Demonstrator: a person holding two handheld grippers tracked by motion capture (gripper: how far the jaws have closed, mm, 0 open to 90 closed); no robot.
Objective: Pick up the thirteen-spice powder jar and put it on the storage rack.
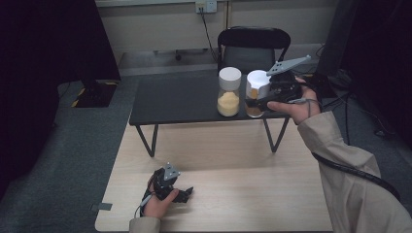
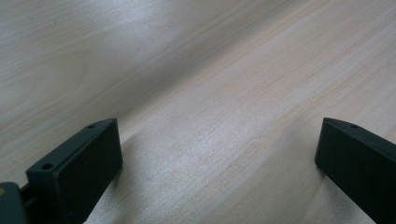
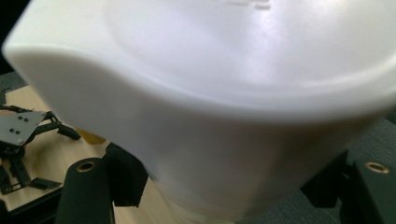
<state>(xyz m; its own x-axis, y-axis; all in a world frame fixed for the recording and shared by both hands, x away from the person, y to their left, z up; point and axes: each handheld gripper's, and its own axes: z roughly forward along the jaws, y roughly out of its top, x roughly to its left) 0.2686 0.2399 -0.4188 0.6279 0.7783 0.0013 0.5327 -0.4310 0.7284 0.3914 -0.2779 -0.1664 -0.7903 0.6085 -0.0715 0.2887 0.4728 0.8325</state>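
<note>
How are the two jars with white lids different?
The left jar stands free on the dark table and holds pale yellow grains. The right jar is gripped by the right hand-held gripper, looks tilted, and holds something browner. Both are clear with white lids.

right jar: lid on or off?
On. The white lid sits on the brown-filled jar, which the right tool grips; the right gripper view shows the lid close up.

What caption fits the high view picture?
Right gripper clamps the white-lidded jar beside its twin jar on the dark table.
</note>
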